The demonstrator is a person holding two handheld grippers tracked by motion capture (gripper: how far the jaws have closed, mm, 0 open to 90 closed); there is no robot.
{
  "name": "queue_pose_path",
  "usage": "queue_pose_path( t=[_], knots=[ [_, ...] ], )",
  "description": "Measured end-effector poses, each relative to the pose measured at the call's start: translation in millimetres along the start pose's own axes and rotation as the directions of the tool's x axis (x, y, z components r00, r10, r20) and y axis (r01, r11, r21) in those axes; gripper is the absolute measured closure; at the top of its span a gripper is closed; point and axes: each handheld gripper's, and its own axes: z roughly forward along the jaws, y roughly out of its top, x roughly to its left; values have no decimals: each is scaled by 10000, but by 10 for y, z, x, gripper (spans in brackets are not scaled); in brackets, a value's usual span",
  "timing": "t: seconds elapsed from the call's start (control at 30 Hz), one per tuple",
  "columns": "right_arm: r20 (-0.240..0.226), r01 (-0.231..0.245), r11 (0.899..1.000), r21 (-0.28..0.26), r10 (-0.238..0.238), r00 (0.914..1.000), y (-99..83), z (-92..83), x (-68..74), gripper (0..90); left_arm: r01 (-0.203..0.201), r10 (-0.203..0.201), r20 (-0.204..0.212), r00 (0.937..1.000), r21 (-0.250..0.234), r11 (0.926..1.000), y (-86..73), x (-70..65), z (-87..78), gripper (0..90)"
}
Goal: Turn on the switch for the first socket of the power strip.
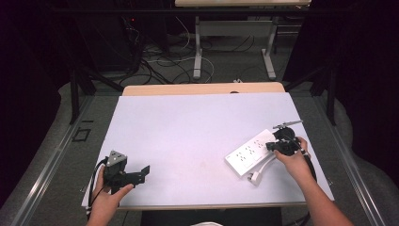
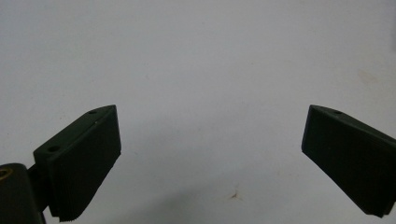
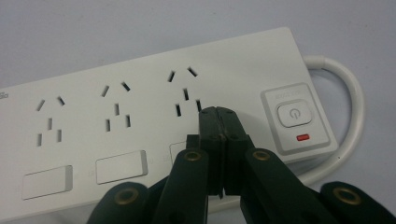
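Observation:
A white power strip (image 1: 249, 151) lies at the table's right side, its white cable (image 1: 262, 168) looped at its near end. In the right gripper view the power strip (image 3: 140, 107) has several socket groups, flat rocker switches (image 3: 120, 166) and a round power button (image 3: 294, 115) with a red mark below it. My right gripper (image 3: 220, 111) is shut, jaws pressed together with nothing between them, tips just above the strip beside the third socket group. In the high view the right gripper (image 1: 277, 145) hovers at the strip's right end. My left gripper (image 1: 147, 169) rests open at the front left; its pads (image 2: 88, 158) stand wide over bare table.
The table (image 1: 188, 127) has a pale lavender-white surface with a wooden strip (image 1: 202, 88) at its far edge. Beyond it are a desk frame (image 1: 233, 42) and tangled floor cables (image 1: 164, 61). Dark posts (image 1: 74, 94) flank both sides.

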Motion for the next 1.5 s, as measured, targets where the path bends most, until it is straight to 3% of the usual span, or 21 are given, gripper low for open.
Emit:
queue_pose_path(
  t=[0.67, 1.43, 1.5],
  knots=[
    [7, -262, 9996, -101, 262, 9997, -17, 8, 22, 900, -23, 23, -23, 10000, -31, 10000, -3, 4, 0, 45],
    [-182, -484, 9971, -588, 474, 9987, -92, 14, -6, 900, -30, 30, -24, 10000, 13, 10000, -6, 0, -4, 46],
    [37, -384, 9968, -700, 387, 9992, -104, 25, -14, 900, -45, 45, -26, 10000, 13, 10000, -6, -1, -4, 46]
  ],
)
